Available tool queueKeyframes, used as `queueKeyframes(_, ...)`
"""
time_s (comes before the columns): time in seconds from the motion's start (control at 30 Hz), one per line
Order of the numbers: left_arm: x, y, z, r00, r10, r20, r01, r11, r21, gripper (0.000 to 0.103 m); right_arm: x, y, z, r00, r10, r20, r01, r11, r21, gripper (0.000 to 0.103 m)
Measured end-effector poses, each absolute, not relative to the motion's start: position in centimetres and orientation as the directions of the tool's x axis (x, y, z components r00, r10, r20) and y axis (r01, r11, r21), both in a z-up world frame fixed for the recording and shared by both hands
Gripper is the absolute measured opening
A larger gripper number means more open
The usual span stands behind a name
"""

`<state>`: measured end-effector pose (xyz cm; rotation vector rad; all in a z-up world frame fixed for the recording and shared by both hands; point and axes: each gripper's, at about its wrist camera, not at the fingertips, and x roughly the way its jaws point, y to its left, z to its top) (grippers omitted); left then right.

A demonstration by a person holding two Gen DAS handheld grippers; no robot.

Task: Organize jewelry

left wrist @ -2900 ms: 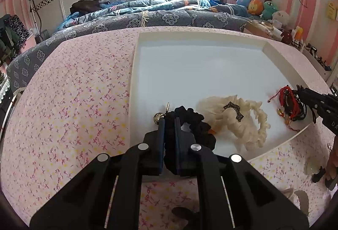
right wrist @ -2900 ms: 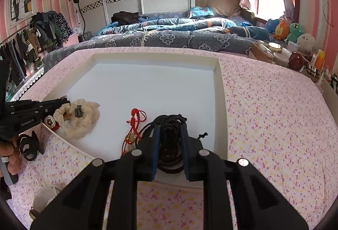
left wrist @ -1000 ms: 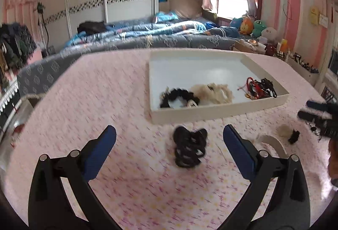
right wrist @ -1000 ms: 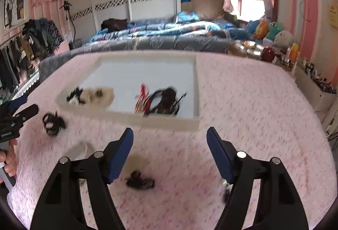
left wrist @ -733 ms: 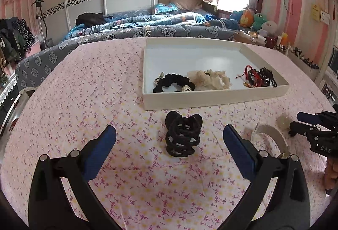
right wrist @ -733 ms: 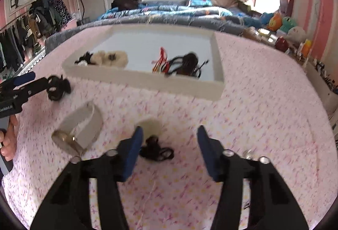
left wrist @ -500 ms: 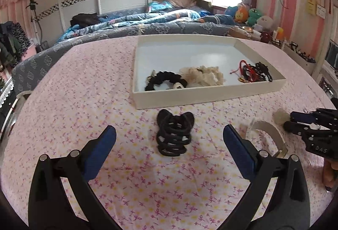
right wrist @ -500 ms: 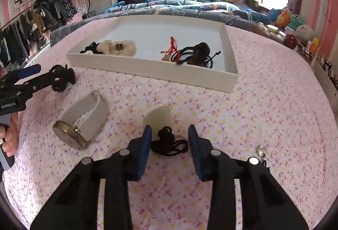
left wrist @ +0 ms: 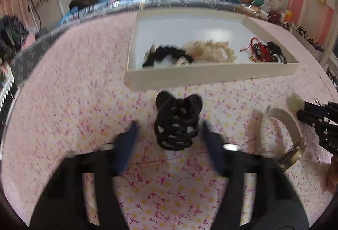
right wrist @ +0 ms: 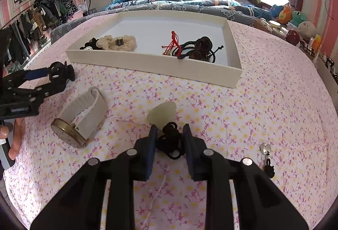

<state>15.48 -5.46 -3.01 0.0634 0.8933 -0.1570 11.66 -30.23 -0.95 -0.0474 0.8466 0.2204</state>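
since half a second ago both your grippers have narrowed. your left gripper (left wrist: 169, 135) is low over the cloth, jaws partly open on either side of the black claw clip (left wrist: 177, 122), which lies just in front of the white tray (left wrist: 211, 76); the view is blurred and contact is unclear. your right gripper (right wrist: 170, 141) sits further from the tray, jaws nearly closed around the black cord (right wrist: 170, 142) of a pale pendant (right wrist: 162, 113). the watch (right wrist: 80, 118) lies between the two.
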Motion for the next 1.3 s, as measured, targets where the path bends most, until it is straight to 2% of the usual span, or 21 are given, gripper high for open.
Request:
queueKeyframes(0.13,15.5,-5.8,-3.2,0.618,-0.096,-0.78,0.169,0.985,0.013,0.047,11.7,-30.3,-0.9,0.639,0.182,-0.747,-0.212,0.976,0.056,0.026)
queueKeyframes(0.27,15.4,-5.6,-3.0,0.622,-0.109,-0.775,0.177,0.984,0.003,0.034,11.7,-30.2,-0.9,0.64,0.178,-0.747,-0.212,0.976,0.051,0.026)
queueKeyframes(0.6,13.6,-5.1,-1.9,0.668,-0.153,-0.728,0.191,0.981,-0.03,0.034,11.1,-29.7,-0.7,0.659,0.16,-0.735,-0.226,0.974,0.009,0.017)
queueKeyframes(0.8,12.7,-3.8,-1.1,0.705,-0.153,-0.693,0.16,0.986,-0.055,0.034,10.7,-30.2,-0.3,0.678,0.165,-0.717,-0.208,0.978,0.028,0.017)
queueKeyframes(1.0,12.3,-3.8,-0.3,0.722,-0.134,-0.679,0.154,0.988,-0.031,0.034,10.6,-30.9,0.3,0.706,0.171,-0.687,-0.19,0.981,0.048,0.017)
queueKeyframes(1.3,13.2,-4.3,5.4,0.789,-0.12,-0.603,0.15,0.989,-0.001,0.034,11.2,-30.5,5.2,0.781,0.14,-0.609,-0.184,0.983,-0.01,0.017)
